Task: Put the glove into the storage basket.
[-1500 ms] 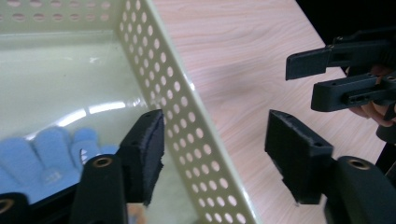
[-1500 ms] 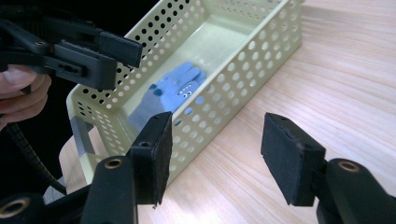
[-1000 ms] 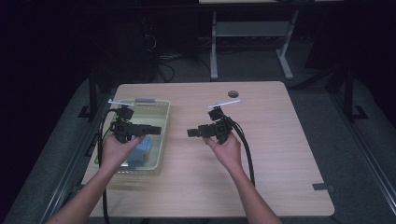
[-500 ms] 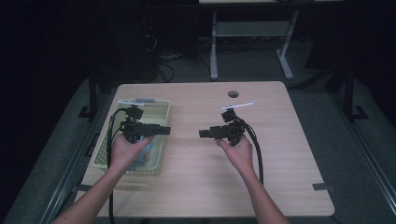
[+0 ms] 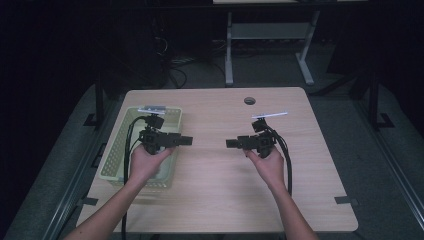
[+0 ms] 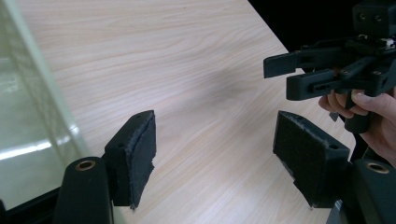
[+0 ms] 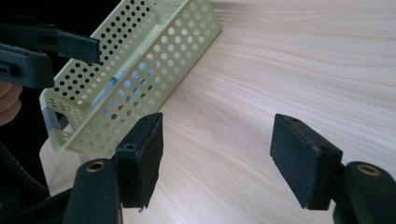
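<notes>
A person holds both grippers level over the wooden table (image 5: pixel 215 195), with the tips facing each other across a gap. My left gripper (image 5: pixel 189 140) is open over the right rim of a pale green perforated basket (image 5: pixel 116 155), with nothing between its pads (image 6: pixel 135 154). My right gripper (image 5: pixel 229 144) is open over bare wood right of the middle, and its pads (image 7: pixel 299 158) are also empty. The left gripper view has the right gripper (image 6: pixel 280 77) at upper right. From the right gripper's camera, the left gripper (image 7: pixel 70 58) sits above the basket (image 7: pixel 154 51), where something blue (image 7: pixel 125 75) shows through the holes.
The basket stands along the table's left edge. A small round hole (image 5: pixel 249 100) sits near the far edge. Cables trail from both grippers along the forearms. Beyond the table stands a white metal frame (image 5: pixel 229 55) on the dark floor.
Both hands have shifted to the right across the table. The right gripper has gone farther, so the gap between the tips is wider.
</notes>
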The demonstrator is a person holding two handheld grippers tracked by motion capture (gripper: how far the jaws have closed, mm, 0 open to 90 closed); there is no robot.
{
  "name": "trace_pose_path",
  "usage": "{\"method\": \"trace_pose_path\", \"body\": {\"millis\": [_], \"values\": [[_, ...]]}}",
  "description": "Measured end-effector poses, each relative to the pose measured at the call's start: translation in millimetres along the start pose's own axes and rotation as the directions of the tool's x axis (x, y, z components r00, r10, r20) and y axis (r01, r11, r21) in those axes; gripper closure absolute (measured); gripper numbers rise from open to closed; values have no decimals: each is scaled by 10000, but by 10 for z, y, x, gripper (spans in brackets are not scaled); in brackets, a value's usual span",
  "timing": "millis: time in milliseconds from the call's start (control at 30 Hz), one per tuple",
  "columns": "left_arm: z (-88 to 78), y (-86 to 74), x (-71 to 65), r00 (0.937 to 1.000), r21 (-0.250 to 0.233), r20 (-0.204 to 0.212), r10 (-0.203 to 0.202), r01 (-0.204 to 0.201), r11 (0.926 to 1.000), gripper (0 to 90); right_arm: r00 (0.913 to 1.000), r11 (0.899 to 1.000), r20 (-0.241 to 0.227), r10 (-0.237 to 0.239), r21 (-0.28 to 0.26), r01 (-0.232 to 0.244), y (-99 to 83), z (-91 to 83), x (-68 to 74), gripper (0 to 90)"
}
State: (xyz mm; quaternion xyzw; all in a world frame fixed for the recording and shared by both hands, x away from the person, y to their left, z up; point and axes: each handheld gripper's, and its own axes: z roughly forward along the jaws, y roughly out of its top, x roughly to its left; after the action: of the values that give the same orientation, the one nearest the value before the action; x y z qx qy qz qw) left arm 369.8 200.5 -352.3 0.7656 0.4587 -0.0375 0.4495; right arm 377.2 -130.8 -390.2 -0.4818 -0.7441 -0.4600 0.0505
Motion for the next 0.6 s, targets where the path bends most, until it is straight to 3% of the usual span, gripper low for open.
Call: {"method": "trace_pose_path", "body": {"millis": [300,600], "values": [[132,-16,-114,9997,-179,231,111,-107,9998,293,9998,9999,128,157,43,-157,-51,-92,-83,339],[290,-58,-210,9983,76,415,406,-410,9991,291,9989,9996,399,256,128,-261,-161,-186,-220,334]]}}
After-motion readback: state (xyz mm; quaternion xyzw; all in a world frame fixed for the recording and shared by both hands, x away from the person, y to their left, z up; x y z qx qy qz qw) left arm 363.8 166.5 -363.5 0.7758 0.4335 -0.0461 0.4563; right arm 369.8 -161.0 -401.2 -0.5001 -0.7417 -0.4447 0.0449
